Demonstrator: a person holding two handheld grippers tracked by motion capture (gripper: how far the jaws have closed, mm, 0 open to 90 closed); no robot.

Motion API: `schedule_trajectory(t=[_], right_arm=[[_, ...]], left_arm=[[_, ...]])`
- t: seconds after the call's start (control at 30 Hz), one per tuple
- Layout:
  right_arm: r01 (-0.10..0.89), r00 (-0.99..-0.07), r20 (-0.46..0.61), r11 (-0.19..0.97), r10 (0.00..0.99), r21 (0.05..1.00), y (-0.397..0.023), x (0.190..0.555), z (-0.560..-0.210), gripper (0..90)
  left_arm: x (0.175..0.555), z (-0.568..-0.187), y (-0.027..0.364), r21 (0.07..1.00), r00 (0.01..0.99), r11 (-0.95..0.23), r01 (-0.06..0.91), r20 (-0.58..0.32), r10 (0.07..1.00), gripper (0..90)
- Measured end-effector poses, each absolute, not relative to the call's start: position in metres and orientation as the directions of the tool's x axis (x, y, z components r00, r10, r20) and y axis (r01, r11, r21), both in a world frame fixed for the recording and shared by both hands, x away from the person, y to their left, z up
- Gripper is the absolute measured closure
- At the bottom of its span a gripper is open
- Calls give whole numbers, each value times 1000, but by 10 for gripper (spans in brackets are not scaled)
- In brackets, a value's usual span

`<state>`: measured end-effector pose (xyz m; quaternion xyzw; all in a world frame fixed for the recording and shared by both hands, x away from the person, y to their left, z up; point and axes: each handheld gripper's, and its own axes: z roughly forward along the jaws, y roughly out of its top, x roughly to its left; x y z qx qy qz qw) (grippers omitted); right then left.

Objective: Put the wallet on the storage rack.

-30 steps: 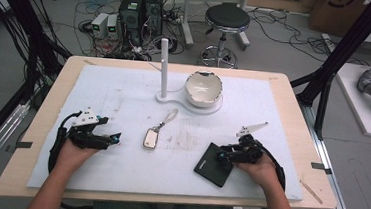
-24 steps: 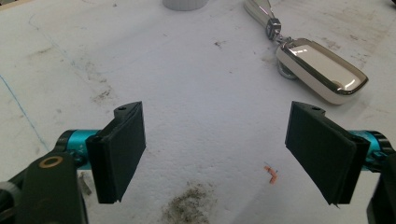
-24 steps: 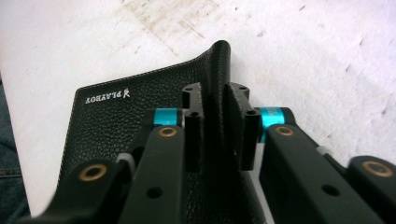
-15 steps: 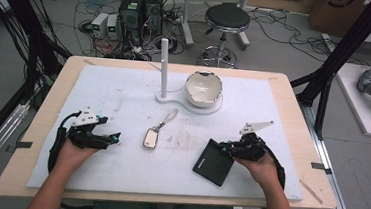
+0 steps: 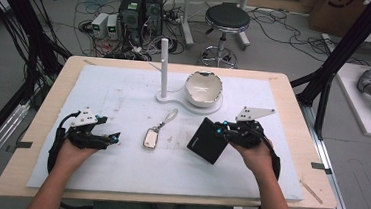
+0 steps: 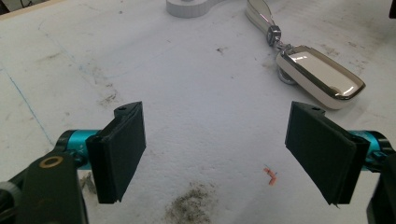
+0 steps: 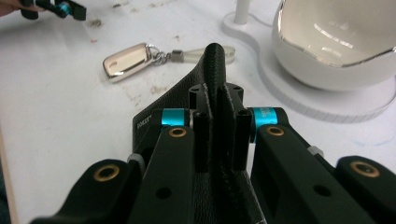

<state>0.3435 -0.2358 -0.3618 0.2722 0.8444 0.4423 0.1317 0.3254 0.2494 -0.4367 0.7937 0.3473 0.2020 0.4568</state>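
White matting covers the wooden counter [image 5: 294, 100], with cables, computer boxes and a stool on the floor behind it. On that mat, right of centre, the black wallet [image 5: 207, 140] is pinched at its near right edge by the right gripper [image 5: 224, 131], whose fingers have just been closing and now clamp the textured leather between them; in the right gripper view the wallet [image 7: 215, 60] stands on edge straight ahead of the fingers. It looks tilted, one side raised off the mat, so the pick-up seems done and the carry is left; where it should go I cannot tell, though the white bowl [image 5: 204, 89] on its stand with a post [image 5: 164, 65] sits just beyond. A small stamped word shows on the wallet's corner, too blurred to read. Left of the wallet lies a key fob [image 5: 151, 138] with a strap, untouched. Further left, the left gripper [image 5: 115, 138] rests low over the mat, fingers [image 6: 122, 149] spread wide with nothing between them, the fob near its far right side.
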Motion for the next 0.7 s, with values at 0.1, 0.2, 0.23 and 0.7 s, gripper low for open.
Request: schedule_trajectory(t=[0.1, 0.2, 0.23, 0.7], right_arm=[[333, -810, 4, 454, 587, 827, -233, 349, -353, 842], [320, -806, -13, 455, 592, 831, -230, 356, -342, 842], [313, -805, -24, 457, 593, 832, -229, 359, -338, 842], [290, -760, -110, 486, 641, 825, -209, 411, -288, 842]], left_arm=[[326, -437, 250, 864, 678, -345, 366, 6, 735, 203], [326, -437, 250, 866, 678, -342, 365, 5, 735, 202], [326, -437, 250, 867, 677, -340, 365, 3, 736, 203], [327, -437, 253, 871, 670, -327, 366, -3, 743, 203]])
